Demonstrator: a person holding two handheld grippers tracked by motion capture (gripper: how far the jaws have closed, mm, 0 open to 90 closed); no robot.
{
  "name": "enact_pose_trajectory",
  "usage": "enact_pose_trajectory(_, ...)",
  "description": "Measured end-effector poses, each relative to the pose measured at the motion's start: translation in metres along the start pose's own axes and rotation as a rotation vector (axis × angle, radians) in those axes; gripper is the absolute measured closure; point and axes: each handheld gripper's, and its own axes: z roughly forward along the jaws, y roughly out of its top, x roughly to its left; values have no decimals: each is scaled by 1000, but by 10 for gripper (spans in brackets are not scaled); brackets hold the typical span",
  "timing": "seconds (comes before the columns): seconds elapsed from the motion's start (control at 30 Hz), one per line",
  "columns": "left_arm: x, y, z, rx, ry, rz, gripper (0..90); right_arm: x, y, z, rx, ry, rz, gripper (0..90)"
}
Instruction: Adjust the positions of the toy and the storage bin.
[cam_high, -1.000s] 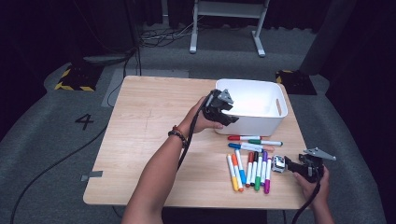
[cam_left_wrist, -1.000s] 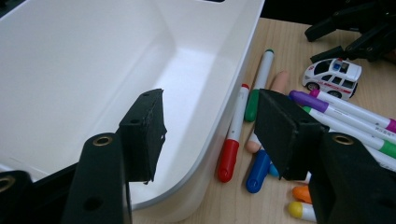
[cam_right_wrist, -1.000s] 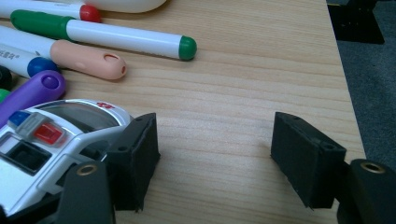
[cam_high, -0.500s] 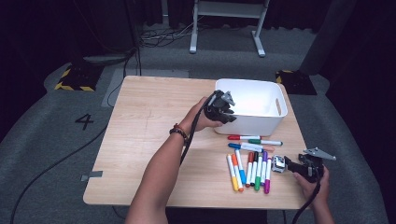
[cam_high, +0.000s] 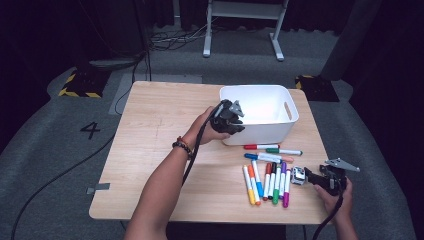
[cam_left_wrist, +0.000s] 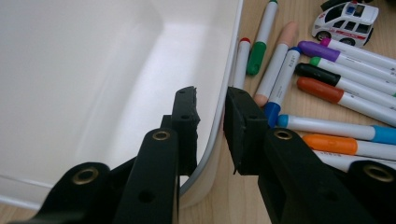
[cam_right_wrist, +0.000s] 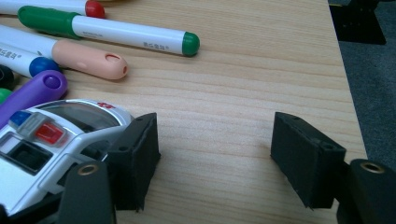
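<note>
Now left hand-held gripper (cam_left_wrist: 210, 123) pinches one white bin's wall (cam_left_wrist: 219, 107); right (cam_right_wrist: 212, 158) spread.

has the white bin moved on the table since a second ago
No. The white bin sits at the same spot by the table's far right corner; the left tool has just closed on its wall.

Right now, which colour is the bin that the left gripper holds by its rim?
White. The bin shows best in the left gripper view.
</note>
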Motion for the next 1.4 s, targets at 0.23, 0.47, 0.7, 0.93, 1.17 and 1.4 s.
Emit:
enact_pose_trajectory(0.23, -14, -8, -9, -1, 6, 7, 777, 0, 0, 0, 0, 0, 1, 325)
enact_pose_trajectory(0.47, -26, -18, -17, -17, 24, -16, 779, 0, 0, 0, 0, 0, 0, 324)
enact_pose_trajectory(0.7, -39, -23, -25, -9, 19, -16, 789, 0, 0, 0, 0, 0, 1, 324)
enact_pose_trajectory(0.93, -58, -30, -33, -8, 27, -31, 777, 0, 0, 0, 0, -1, 1, 324)
enact_pose_trajectory(1.17, -73, -37, -39, -15, 43, -52, 749, 0, 0, 0, 0, -1, 2, 324)
enact_pose_trajectory(1.4, -91, -40, -44, -5, 62, -77, 755, 0, 0, 0, 0, -1, 3, 324)
